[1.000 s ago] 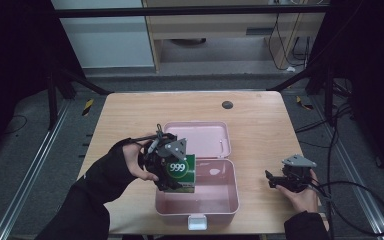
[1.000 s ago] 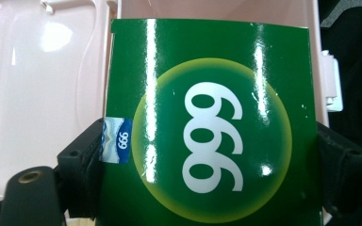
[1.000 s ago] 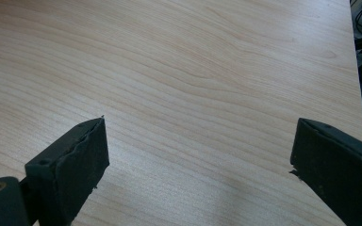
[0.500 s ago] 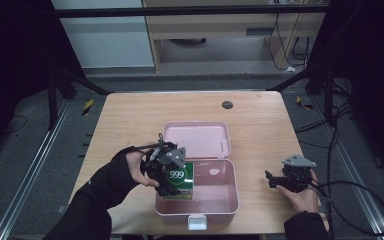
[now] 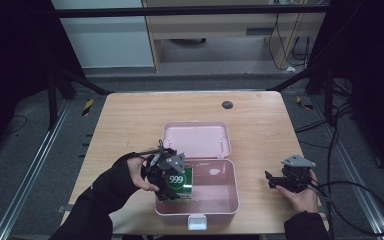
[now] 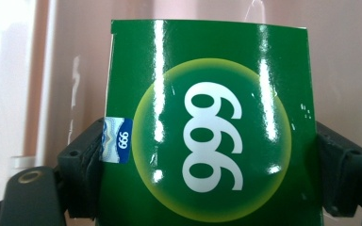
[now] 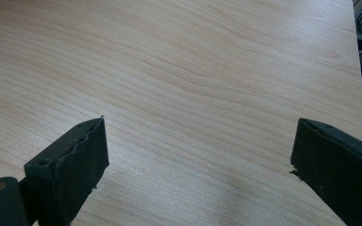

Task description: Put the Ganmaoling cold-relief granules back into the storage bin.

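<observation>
The left gripper (image 5: 176, 184) has its jaws clamped on the two side faces of the glossy green cardboard box marked 999 (image 6: 207, 127), holding it upright inside the open pink plastic case (image 5: 215, 202), at the case's left end, probably for depositing. The right gripper (image 7: 198, 155) idles with jaws apart over the bare wooden surface (image 7: 193, 70).

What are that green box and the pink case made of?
The green box looks like glossy printed cardboard: sharp folded edges, bright glare streaks across the print. The pink case seems to be moulded plastic, smooth with a soft sheen and rounded corners, though painted metal can't be ruled out.
</observation>
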`<state>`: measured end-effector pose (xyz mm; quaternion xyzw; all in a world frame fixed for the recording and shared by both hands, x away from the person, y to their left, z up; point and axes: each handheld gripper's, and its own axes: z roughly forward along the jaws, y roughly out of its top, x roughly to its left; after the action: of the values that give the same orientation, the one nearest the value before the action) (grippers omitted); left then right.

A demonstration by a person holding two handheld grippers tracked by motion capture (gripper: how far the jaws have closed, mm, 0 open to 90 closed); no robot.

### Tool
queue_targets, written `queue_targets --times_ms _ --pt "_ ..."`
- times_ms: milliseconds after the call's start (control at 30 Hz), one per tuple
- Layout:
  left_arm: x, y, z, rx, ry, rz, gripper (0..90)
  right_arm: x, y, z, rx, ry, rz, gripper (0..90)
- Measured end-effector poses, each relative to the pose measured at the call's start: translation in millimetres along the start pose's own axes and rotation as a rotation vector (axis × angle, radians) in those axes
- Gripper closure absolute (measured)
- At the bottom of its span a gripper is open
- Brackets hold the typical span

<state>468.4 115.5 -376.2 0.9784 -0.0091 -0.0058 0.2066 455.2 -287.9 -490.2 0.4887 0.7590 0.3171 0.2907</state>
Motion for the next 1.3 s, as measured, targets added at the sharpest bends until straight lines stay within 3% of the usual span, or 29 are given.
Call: queue_targets --times_ms 233,533,667,867,967,1300 --pt "0.8 -4.9 6.6 -0.003 -0.006 -0.007 14.3 0.7 0.0 0.6 0.002 0.005 -0.002 4.5" --pt "2.8 -10.2 18.0 0.036 -0.002 -0.011 12.5 0.9 -0.3 1.7 0.008 0.006 -0.009 4.0" --pt "2.3 -12.4 11.5 -0.013 -0.002 -0.026 11.7 1.0 -0.3 1.7 0.008 0.006 -0.009 4.0" --pt "0.7 -13.2 -4.2 -0.060 0.029 -0.032 15.0 1.0 0.0 1.8 0.007 0.005 -0.010 4.4" --pt "0.1 -15.3 -17.6 -0.120 0.053 -0.052 19.0 0.2 0.1 1.1 0.003 0.000 -0.003 4.7" --pt "-5.3 -35.7 -52.2 -0.227 0.147 -0.118 28.5 -1.4 -0.1 -0.9 -0.004 -0.006 0.007 5.6"
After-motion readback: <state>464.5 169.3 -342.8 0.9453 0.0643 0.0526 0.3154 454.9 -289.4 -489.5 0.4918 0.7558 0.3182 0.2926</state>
